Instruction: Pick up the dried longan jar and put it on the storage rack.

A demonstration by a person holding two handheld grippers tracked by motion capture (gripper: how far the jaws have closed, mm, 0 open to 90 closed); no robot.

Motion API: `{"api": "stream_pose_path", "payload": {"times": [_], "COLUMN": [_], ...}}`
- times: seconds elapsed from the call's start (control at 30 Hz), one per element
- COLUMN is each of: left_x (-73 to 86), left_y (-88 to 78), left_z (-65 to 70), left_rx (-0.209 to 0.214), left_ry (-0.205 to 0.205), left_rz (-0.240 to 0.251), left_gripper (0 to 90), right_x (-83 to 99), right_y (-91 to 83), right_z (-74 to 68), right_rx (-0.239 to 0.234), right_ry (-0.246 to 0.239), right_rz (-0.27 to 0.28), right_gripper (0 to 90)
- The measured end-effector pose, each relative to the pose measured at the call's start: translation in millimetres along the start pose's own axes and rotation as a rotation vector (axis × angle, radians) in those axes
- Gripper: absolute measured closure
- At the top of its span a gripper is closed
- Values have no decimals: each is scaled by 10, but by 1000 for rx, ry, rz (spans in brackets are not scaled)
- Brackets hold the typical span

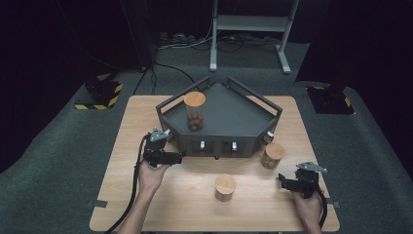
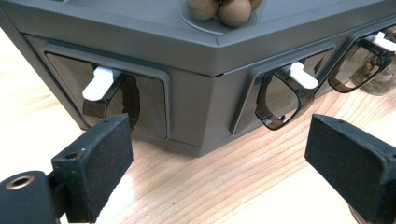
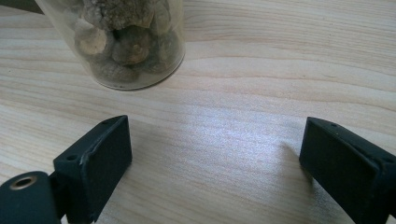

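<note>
A dark grey angular tray (image 1: pixel 253 114) stands at the back of the wooden table (image 1: pixel 195 204). On it is a glass jar (image 1: pixel 195 111) with a wooden lid, holding brown balls (image 2: pixel 224 9). Two more wood-lidded jars stand on the table, one in the front middle (image 1: pixel 225 187) and one by the tray's right corner (image 1: pixel 272 155). My left gripper (image 1: pixel 179 157) (image 2: pixel 219 158) is open, close to the tray's front left wall (image 2: pixel 196 93), with nothing between its pads. My right gripper (image 1: pixel 282 181) (image 3: pixel 215 158) is open over bare wood, short of a jar of lumpy brown pieces (image 3: pixel 126 42).
Along the tray's front wall are recessed panels with white levers (image 2: pixel 100 84) and clear brown loops (image 2: pixel 280 105). The table ends just behind both hands. On the carpet beyond the table are a metal stand (image 1: pixel 251 29), cables and two black bases with yellow stripes (image 1: pixel 100 95).
</note>
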State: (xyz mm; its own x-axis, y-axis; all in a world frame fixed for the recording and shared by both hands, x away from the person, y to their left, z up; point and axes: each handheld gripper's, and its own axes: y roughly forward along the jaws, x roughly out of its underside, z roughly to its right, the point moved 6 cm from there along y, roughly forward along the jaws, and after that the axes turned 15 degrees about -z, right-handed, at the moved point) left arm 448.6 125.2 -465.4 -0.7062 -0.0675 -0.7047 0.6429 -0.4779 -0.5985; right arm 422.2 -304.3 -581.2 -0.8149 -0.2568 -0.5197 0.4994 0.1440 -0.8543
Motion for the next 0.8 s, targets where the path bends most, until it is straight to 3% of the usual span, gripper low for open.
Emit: {"api": "stream_pose_path", "payload": {"times": [0.8], "left_x": [147], "left_y": [37], "left_z": [-84], "left_rx": [-14], "left_ry": [-13], "left_rz": [-16], "left_gripper": [78], "right_x": [0], "right_y": [0], "right_z": [0], "right_rx": [0], "right_ry": [0], "right_rz": [0], "right_gripper": [88]}}
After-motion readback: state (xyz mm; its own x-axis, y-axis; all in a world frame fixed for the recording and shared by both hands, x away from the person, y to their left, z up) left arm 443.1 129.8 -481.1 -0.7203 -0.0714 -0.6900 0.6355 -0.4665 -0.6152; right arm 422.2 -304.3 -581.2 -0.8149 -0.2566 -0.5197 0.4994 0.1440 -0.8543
